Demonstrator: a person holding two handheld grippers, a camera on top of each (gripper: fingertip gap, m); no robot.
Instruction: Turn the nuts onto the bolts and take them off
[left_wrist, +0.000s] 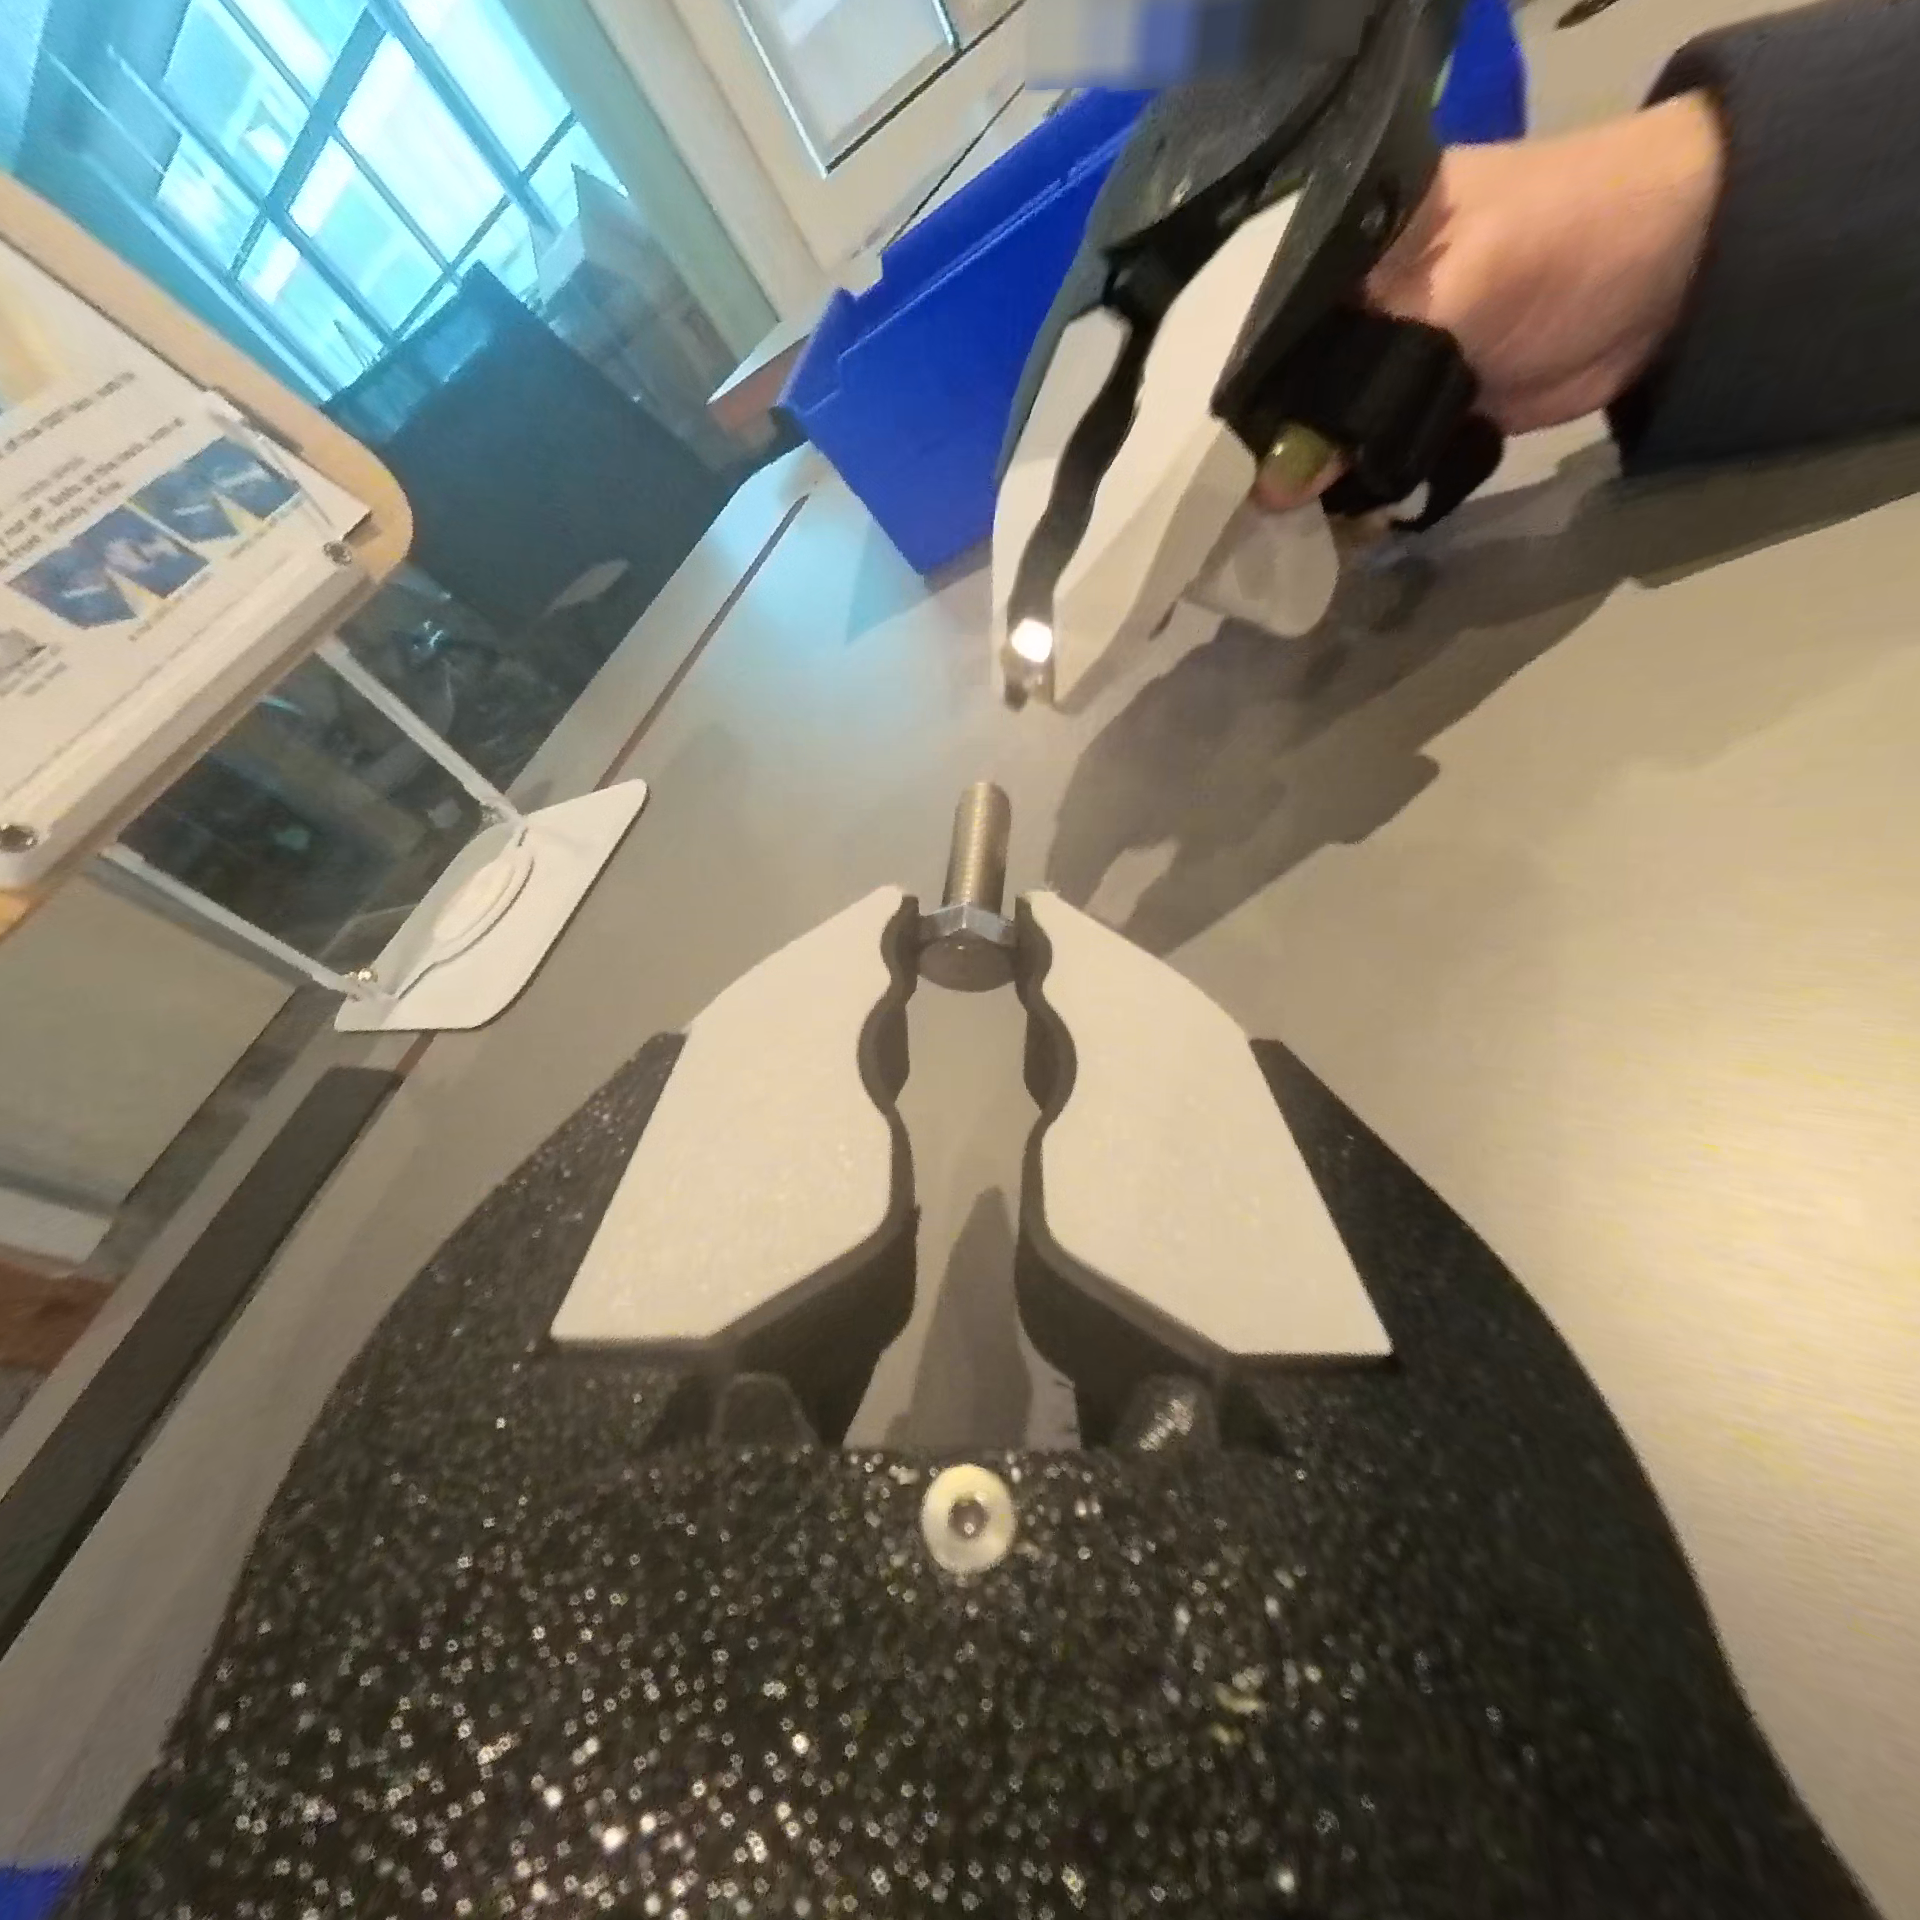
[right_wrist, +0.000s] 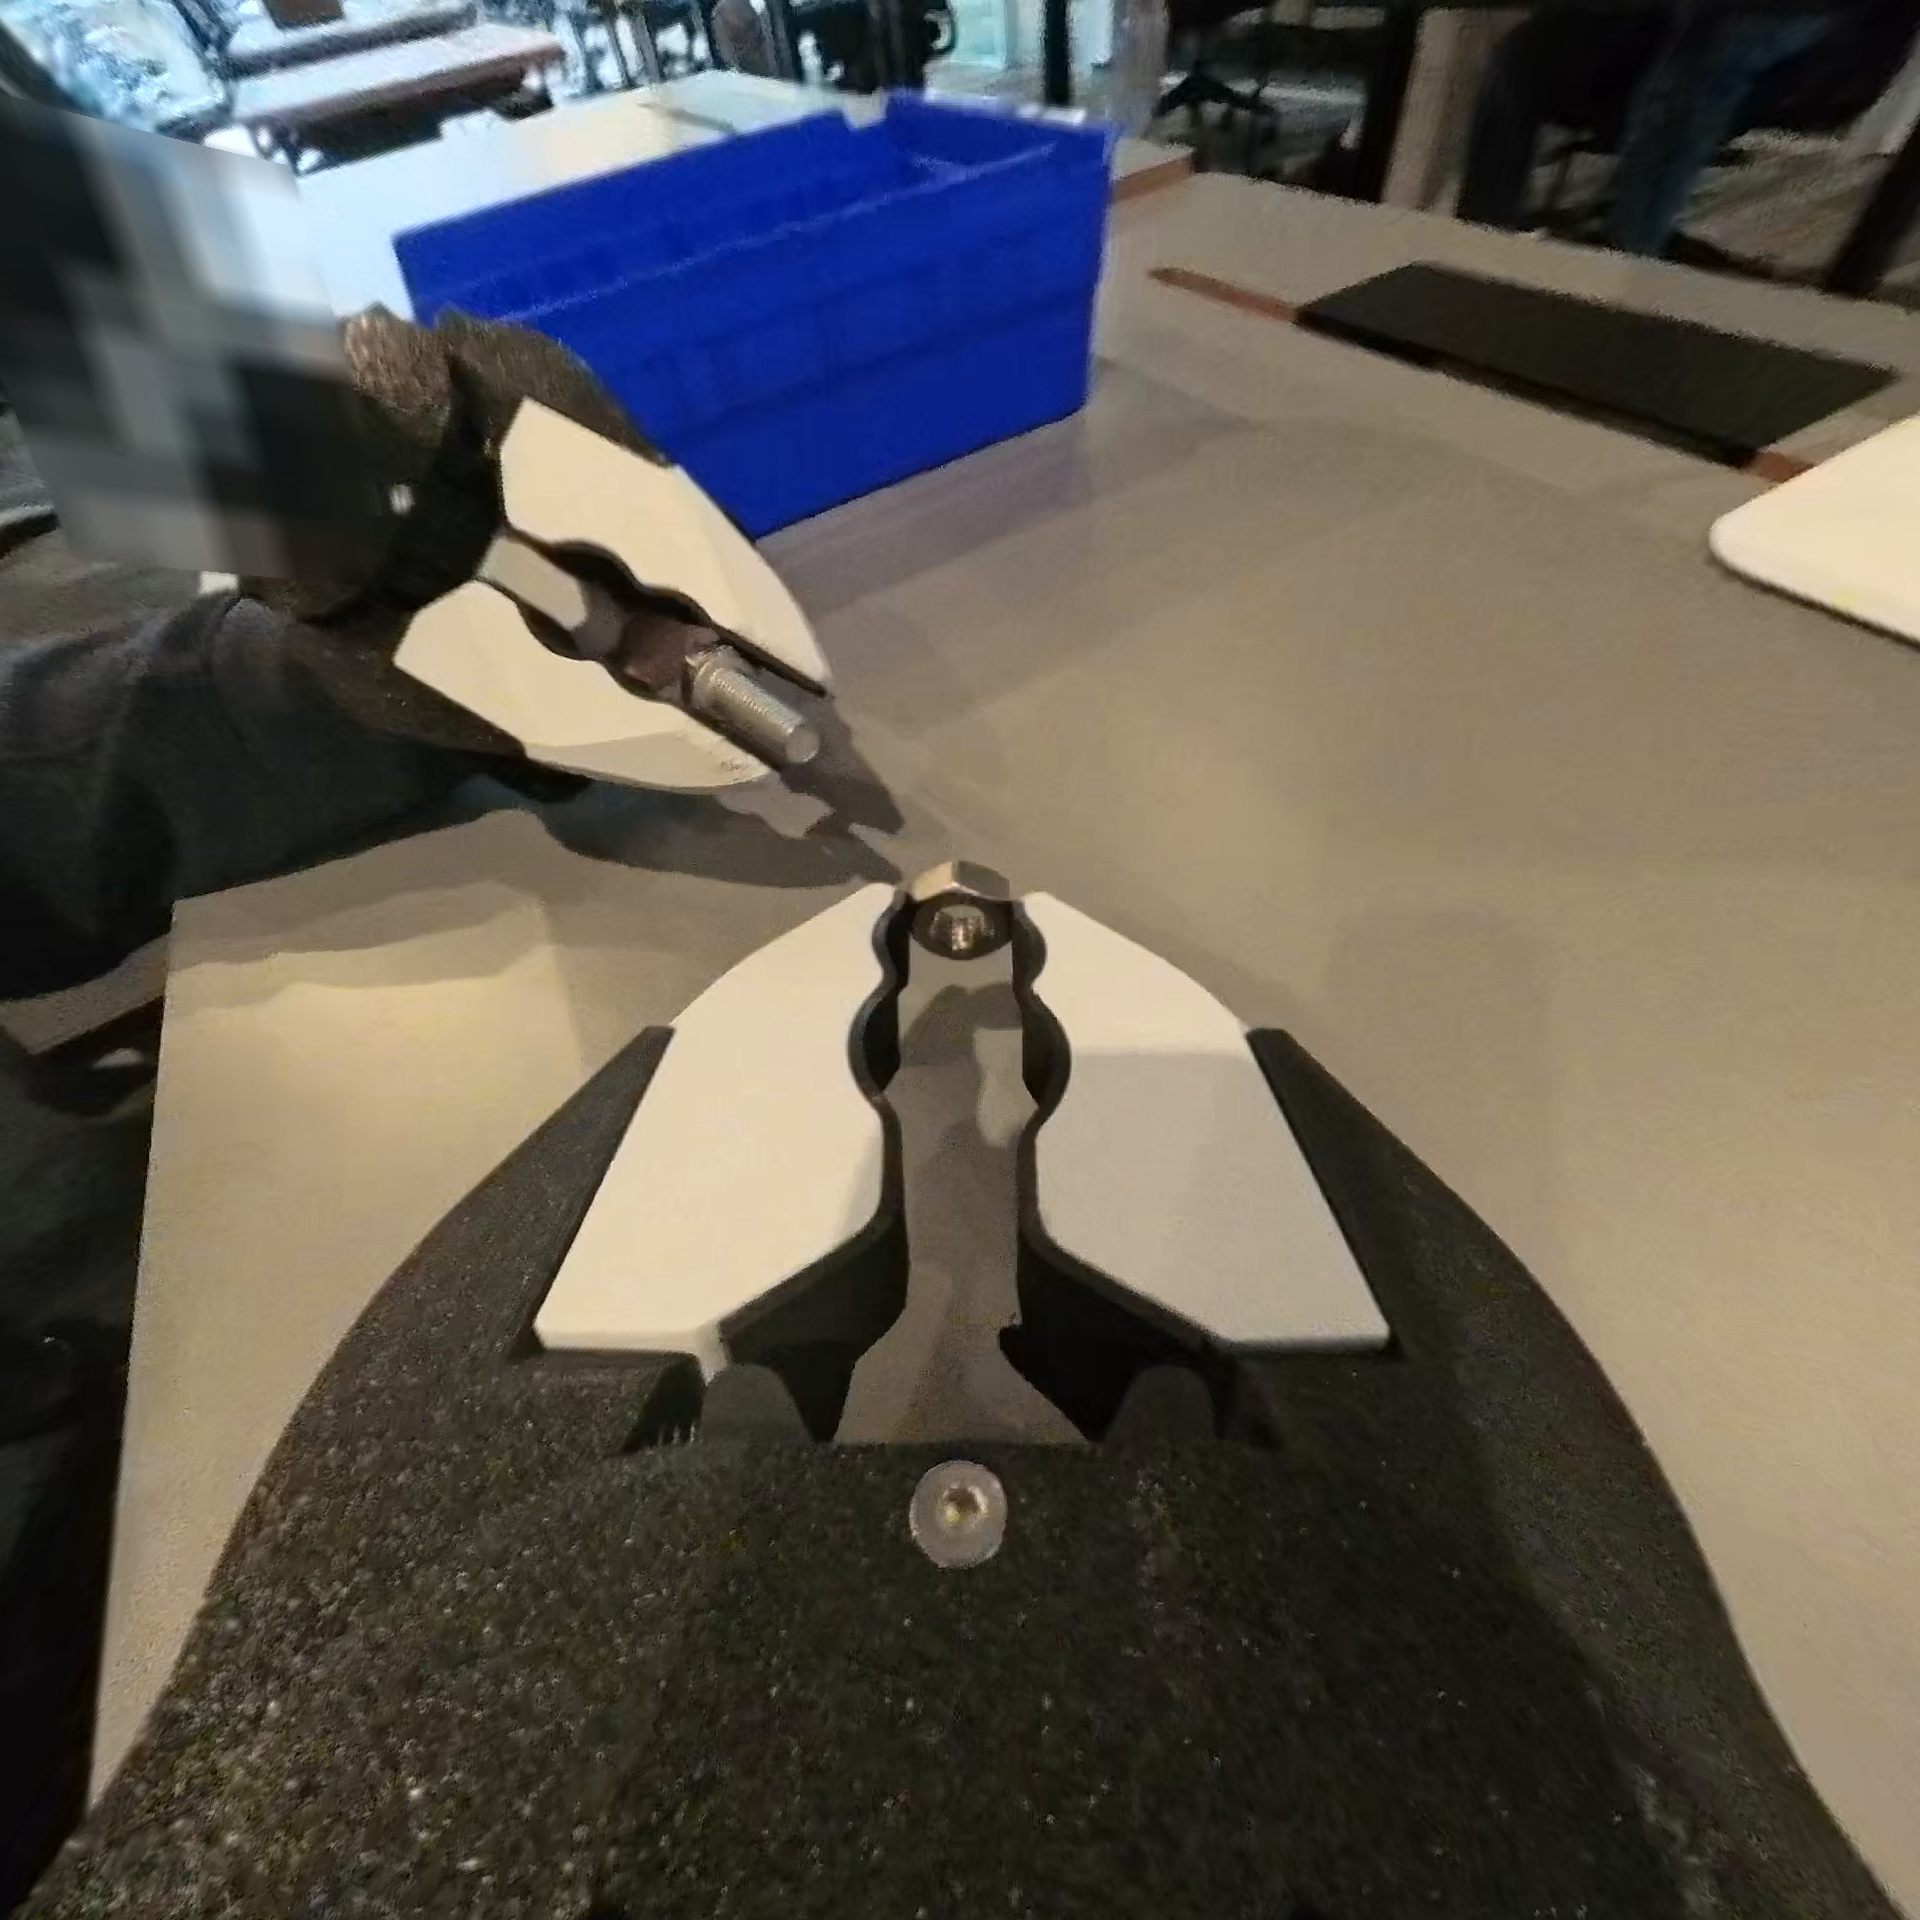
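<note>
My left gripper (left_wrist: 961, 925) is shut on the hex head of a steel bolt (left_wrist: 975, 857), whose threaded shank points forward past the fingertips. My right gripper (right_wrist: 958, 914) is shut on a steel hex nut (right_wrist: 958, 912), its hole facing the camera. In the left wrist view the right gripper (left_wrist: 1029, 675) hangs beyond the bolt's tip, a short gap away, with the shiny nut (left_wrist: 1029, 639) at its tips. In the right wrist view the left gripper (right_wrist: 727, 696) with the bolt (right_wrist: 748, 712) sits up and left of the nut, apart from it.
A blue plastic bin (right_wrist: 769, 312) stands at the back of the grey table (right_wrist: 1351, 831). A sign holder (left_wrist: 156, 540) on a white base plate (left_wrist: 509, 914) stands at the left. A black mat (right_wrist: 1600, 353) and a white board's corner (right_wrist: 1829, 540) lie at the right. The tips of one gripper are about 7 centimetres away from the tips of the other.
</note>
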